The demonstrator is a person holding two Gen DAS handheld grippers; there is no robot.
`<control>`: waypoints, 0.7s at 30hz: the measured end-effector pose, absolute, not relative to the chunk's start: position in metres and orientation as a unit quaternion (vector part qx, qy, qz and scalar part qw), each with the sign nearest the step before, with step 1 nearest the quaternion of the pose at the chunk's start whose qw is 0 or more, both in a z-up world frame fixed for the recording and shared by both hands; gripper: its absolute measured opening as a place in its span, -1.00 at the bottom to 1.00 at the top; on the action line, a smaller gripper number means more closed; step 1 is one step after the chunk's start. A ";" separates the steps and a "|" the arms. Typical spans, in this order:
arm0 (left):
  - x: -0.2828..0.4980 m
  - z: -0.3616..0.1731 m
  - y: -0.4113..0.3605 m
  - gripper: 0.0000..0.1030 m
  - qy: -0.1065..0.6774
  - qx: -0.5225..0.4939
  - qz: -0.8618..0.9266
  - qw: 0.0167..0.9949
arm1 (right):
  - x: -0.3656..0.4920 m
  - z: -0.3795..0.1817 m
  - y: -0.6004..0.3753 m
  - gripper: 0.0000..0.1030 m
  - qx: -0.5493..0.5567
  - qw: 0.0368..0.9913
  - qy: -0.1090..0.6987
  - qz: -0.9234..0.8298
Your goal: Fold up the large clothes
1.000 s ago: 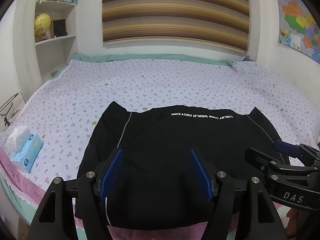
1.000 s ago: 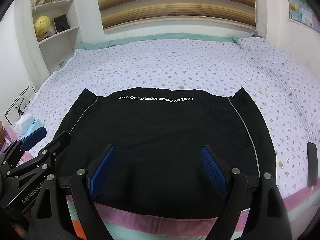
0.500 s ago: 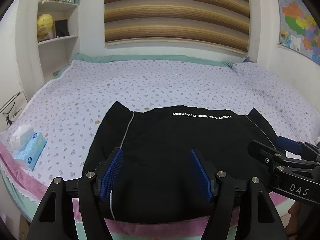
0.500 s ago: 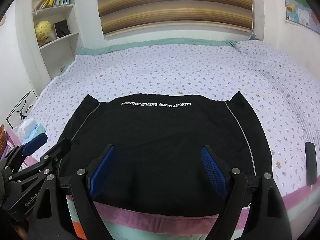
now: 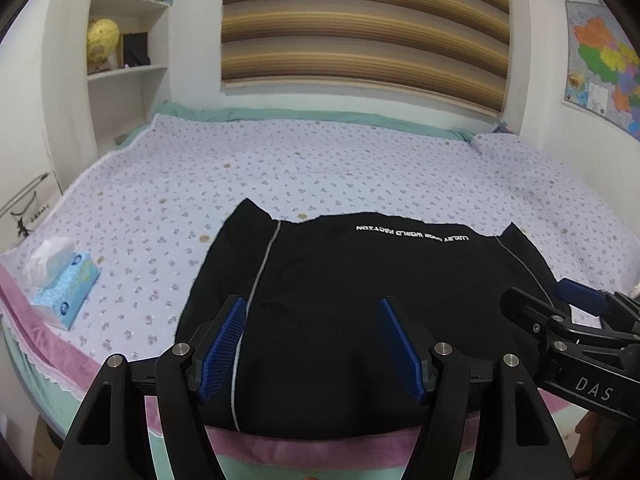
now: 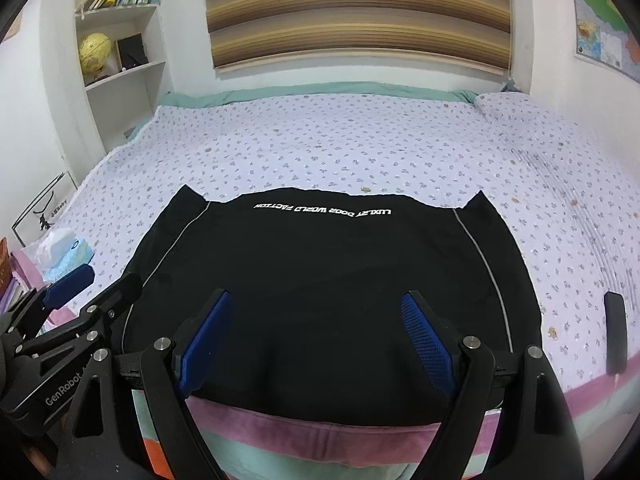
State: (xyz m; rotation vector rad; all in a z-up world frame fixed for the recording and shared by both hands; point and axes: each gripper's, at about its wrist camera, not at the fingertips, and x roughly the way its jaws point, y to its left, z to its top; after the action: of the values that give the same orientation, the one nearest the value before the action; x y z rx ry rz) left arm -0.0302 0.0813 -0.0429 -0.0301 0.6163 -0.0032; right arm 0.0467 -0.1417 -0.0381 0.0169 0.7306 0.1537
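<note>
Black garment lay spread flat on the bed, printed white lettering at its far edge, near hem reaching the pink bed border; two pale piping lines ran down either side. Some part already looked folded, since the far corners stood up as short points, but I could not tell how many layers.

Left gripper hovered above the near-left part of the cloth, jaws wide apart, nothing held. Right gripper hovered above the near-centre, jaws equally wide, nothing held. Neither set of pads appeared to touch the fabric.

Judgement: step in hand was choosing grip points for the next fold. To do it well, each gripper should take a near corner, well apart from the other, pinching all layers at the hem so the lower layer is not left behind. Lift both evenly, keep the edge taut, carry it toward the lettering, and align the piping lines as a squareness check.

Tissue box at left and dark flat object at right sat clear of the cloth.
</note>
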 end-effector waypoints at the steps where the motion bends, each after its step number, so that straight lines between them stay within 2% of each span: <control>1: -0.032 -0.042 0.080 0.37 0.299 -0.013 -0.004 0.954 | 0.046 -0.038 -0.142 0.70 0.005 0.932 0.355 0.070; 21: -0.033 -0.044 0.066 0.37 0.308 -0.010 -0.011 0.951 | 0.045 -0.042 -0.161 0.70 0.013 0.933 0.356 0.051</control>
State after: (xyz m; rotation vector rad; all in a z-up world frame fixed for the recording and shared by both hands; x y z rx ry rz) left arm -0.0329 0.0656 -0.0444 -0.0202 0.6255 -0.0225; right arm 0.0451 -0.1613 -0.0418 0.0274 0.7276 0.1039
